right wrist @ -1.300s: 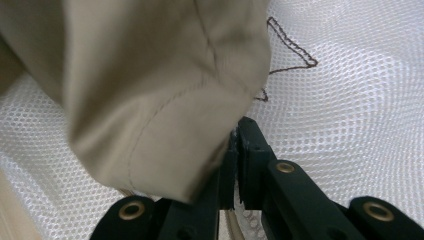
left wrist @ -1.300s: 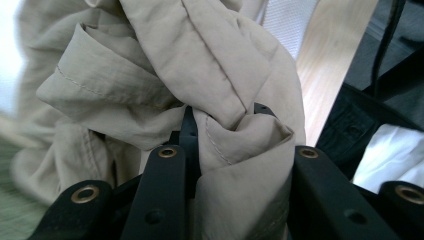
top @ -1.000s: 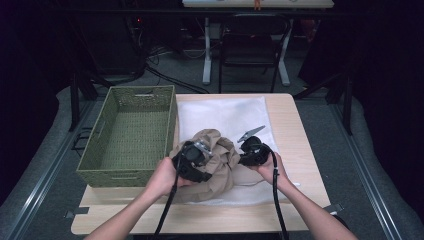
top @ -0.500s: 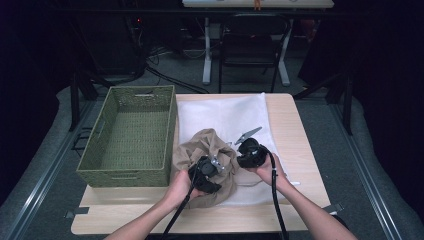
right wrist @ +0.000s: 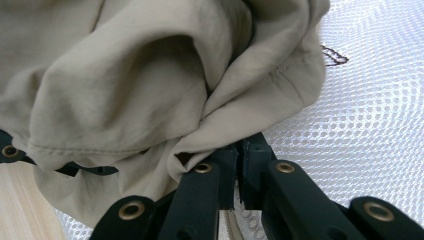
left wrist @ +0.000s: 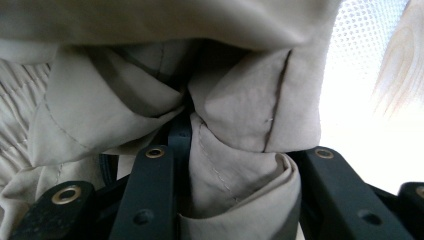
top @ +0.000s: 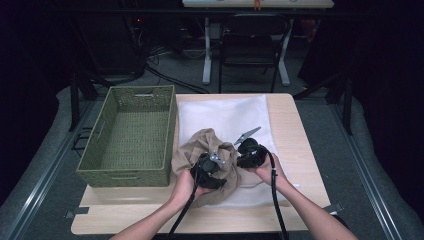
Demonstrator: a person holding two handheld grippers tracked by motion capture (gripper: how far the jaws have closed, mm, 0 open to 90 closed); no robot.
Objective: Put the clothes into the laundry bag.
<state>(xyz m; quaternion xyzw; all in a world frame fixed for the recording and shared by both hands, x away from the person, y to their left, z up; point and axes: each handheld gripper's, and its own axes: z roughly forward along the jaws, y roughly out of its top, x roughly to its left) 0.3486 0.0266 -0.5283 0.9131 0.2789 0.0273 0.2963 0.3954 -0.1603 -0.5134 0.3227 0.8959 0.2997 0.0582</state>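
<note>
A crumpled beige garment (top: 200, 144) lies on a white mesh sheet (top: 225, 112) on the wooden table (top: 290, 130). My left gripper (top: 214, 164) presses into the front of the heap. In the left gripper view a thick fold of the garment (left wrist: 235, 190) is wedged between the jaws of that gripper (left wrist: 235, 155), which have just been opening slightly. My right gripper (top: 236, 155) sits at the heap's right side. In the right gripper view its jaws (right wrist: 239, 150) are together, pinching a hem of the garment (right wrist: 150, 90) above the mesh (right wrist: 360, 100).
A green woven basket (top: 172, 125) stands to the left of the garment with nothing in it. The mesh sheet stretches toward the table's far edge. A chair and desk legs stand on the floor beyond the table.
My left gripper has come down from the heap's left side toward its front middle, pulling cloth with it. The right gripper has stayed put.
</note>
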